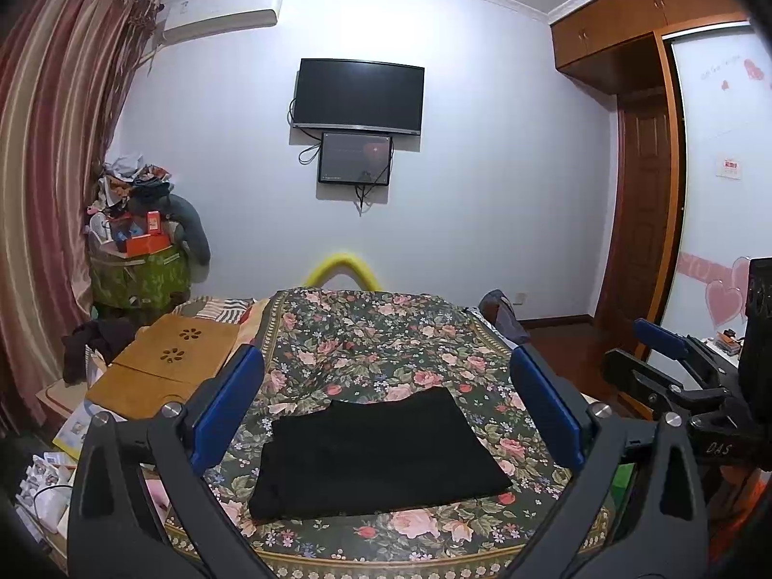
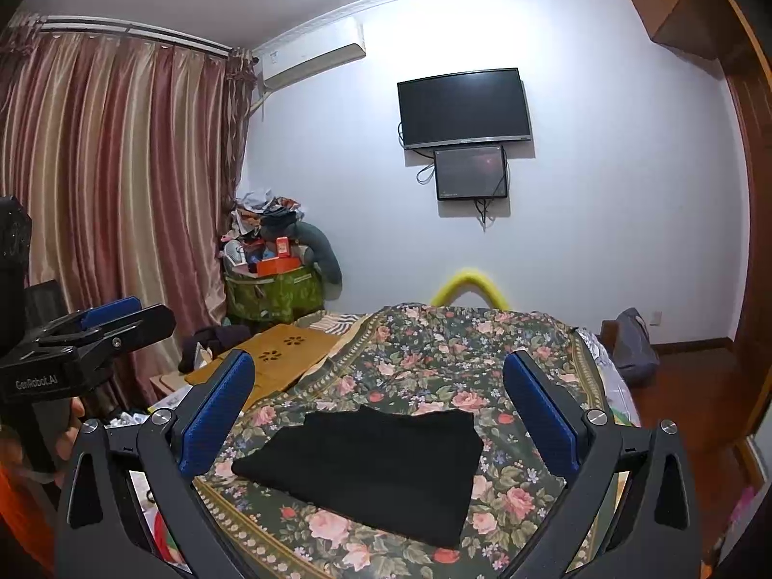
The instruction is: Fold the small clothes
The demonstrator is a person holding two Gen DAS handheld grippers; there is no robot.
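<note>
Your black garment (image 1: 376, 453) lies flat on the floral bedspread (image 1: 386, 337) at six o'clock in both wrist views, already squared into a rough rectangle with an upper layer doubled over it, which suggests the fold is well along or finished. You hold the left gripper (image 1: 386, 405) above it with jaws spread wide and grasping nothing; the right gripper (image 2: 381, 410) likewise hangs released and empty, probably so you can judge the edges before touching again. At ten o'clock a wooden lap tray (image 1: 173, 352) rests beside the bedspread. Beyond it, at nine o'clock, a green basket (image 1: 140, 280) is heaped with boxes and crumpled clothes above its rim.
</note>
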